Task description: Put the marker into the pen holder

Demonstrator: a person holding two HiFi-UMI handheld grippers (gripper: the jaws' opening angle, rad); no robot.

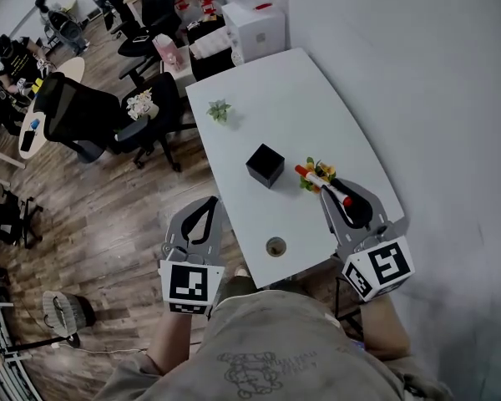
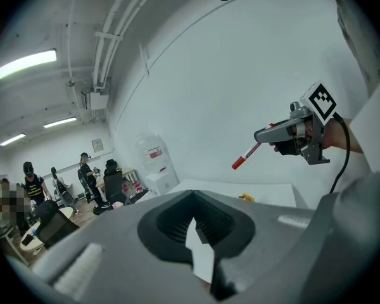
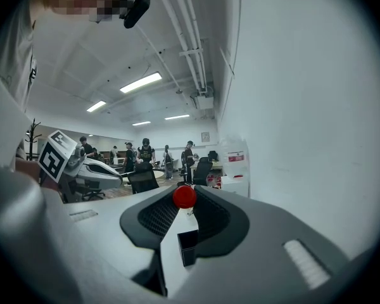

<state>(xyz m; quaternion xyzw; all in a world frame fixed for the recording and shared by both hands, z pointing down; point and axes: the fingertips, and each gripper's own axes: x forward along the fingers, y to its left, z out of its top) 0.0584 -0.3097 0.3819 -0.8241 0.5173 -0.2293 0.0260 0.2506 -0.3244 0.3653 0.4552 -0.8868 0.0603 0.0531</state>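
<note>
Two grippers: right gripper [image 1: 332, 197] clamps marker [image 1: 319, 178]; left gripper [image 1: 209, 205] closed, empty.
Marker axis: red cap [image 1: 301, 170] points upper left, toward pen holder [image 1: 265, 165].

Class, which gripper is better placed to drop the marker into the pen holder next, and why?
Right. The right gripper is shut on the marker above the table, near the black pen holder. The left gripper is shut on nothing, out over the floor.
</note>
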